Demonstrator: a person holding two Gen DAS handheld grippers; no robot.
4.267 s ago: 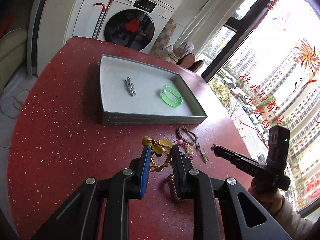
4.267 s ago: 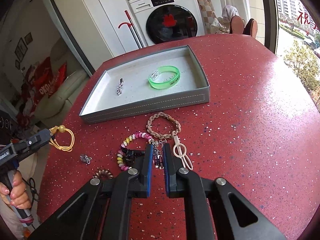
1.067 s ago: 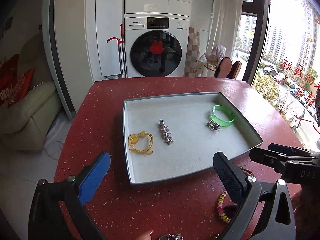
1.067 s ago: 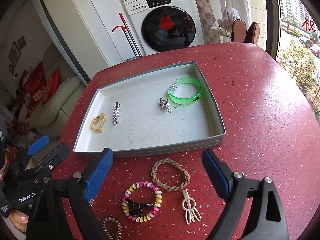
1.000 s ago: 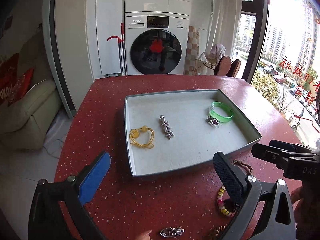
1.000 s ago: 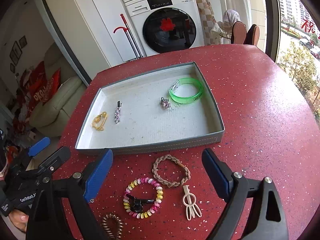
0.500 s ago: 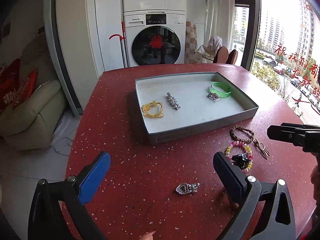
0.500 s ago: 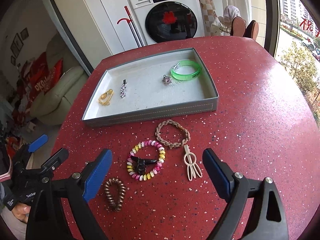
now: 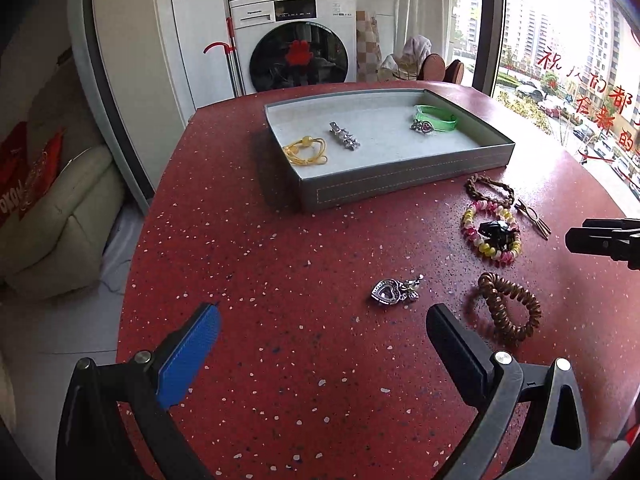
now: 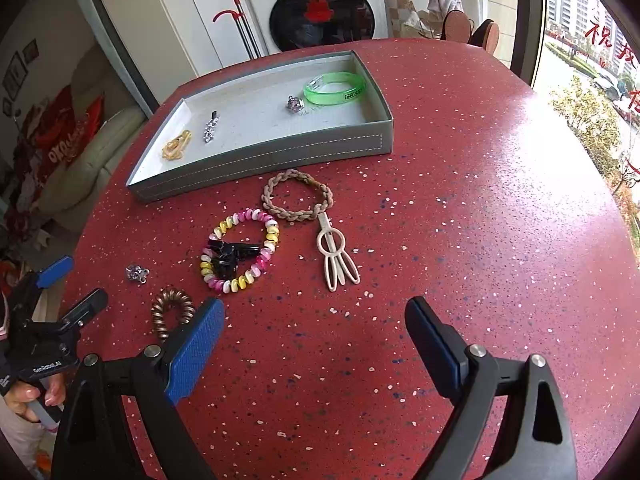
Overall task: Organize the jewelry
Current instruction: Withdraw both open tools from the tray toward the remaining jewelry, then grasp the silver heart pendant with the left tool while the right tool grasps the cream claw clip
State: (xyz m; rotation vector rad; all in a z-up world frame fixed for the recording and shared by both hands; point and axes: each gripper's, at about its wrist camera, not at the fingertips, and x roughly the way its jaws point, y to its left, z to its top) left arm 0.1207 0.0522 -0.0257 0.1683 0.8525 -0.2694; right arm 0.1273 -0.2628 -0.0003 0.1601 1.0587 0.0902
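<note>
A grey tray [image 9: 400, 182] [image 10: 260, 156] holds a yellow hair tie [image 9: 306, 151], a silver clip [image 9: 344, 141], a heart pendant [image 9: 423, 126] and a green bangle [image 9: 438, 118] [image 10: 336, 87]. On the red table lie a silver heart pendant [image 9: 394, 290] [image 10: 137, 273], a brown coil tie [image 9: 506, 308] [image 10: 172, 310], a beaded bracelet [image 9: 490, 236] [image 10: 240, 250] around a black clip [image 10: 232, 256], a braided band [image 10: 298, 195] and a cream clip [image 10: 336, 256]. My left gripper [image 9: 324, 344] is open and empty, just short of the silver pendant. My right gripper [image 10: 314, 338] is open and empty, short of the bracelet.
The table's rounded edge [image 9: 136, 248] drops to the floor on the left, with a cream sofa [image 9: 48, 216] beyond. A washing machine [image 9: 296, 44] stands behind the table. A window [image 9: 560, 60] runs along the right side.
Both grippers were shut on items, then released them in the tray: the yellow tie and a heart pendant now lie there. Both have since pulled back toward the near table edge, open.
</note>
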